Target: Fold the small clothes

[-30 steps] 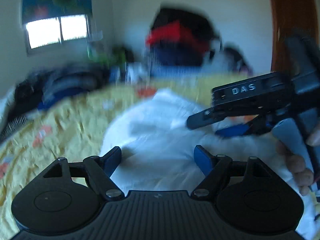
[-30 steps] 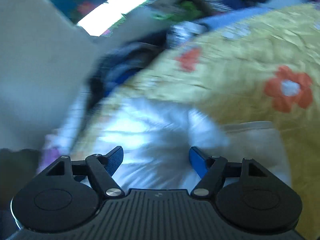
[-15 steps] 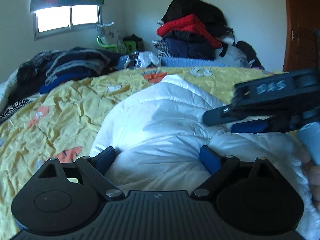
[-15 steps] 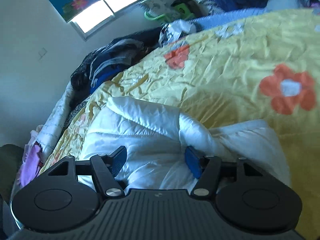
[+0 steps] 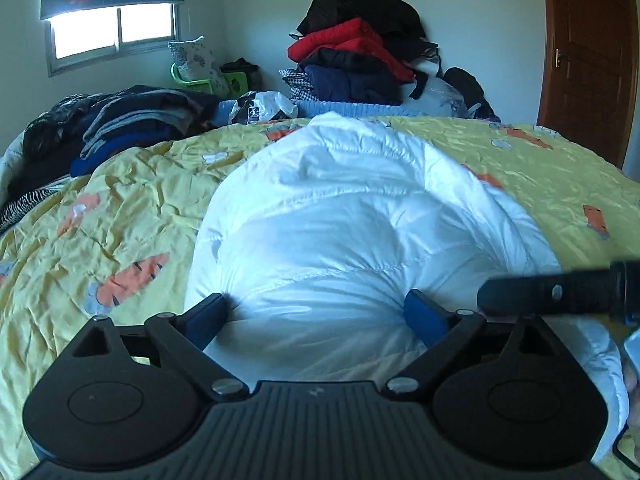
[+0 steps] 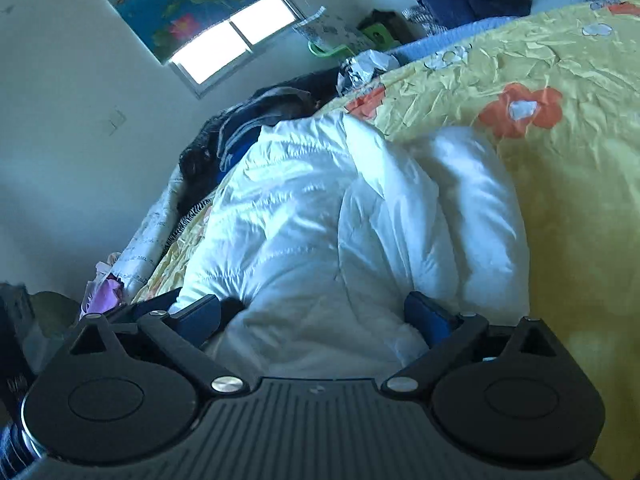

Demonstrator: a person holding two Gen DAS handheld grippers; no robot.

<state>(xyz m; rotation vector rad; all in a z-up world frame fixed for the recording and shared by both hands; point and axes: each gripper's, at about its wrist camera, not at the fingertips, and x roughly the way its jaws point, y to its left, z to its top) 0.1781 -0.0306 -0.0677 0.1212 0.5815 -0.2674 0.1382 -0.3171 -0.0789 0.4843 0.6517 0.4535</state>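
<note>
Now both grippers, L [image 5: 316,316] & R [image 6: 316,316], jaws opening, straddling white puffy jacket [image 5: 360,216] on yellow bedspread [image 5: 120,208].

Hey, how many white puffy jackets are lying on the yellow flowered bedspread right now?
1. The white puffy quilted jacket lies bunched mid-bed on the yellow flowered bedspread, right ahead of both grippers. The clothes piles behind could hide others.

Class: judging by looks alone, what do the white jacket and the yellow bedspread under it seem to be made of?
White jacket: probably a thin, glossy synthetic shell over padding; it shines and puffs between stitched lines. Yellow bedspread: apparently a light woven fabric, slightly shiny, printed with orange flowers and creased in fine wrinkles.
</note>
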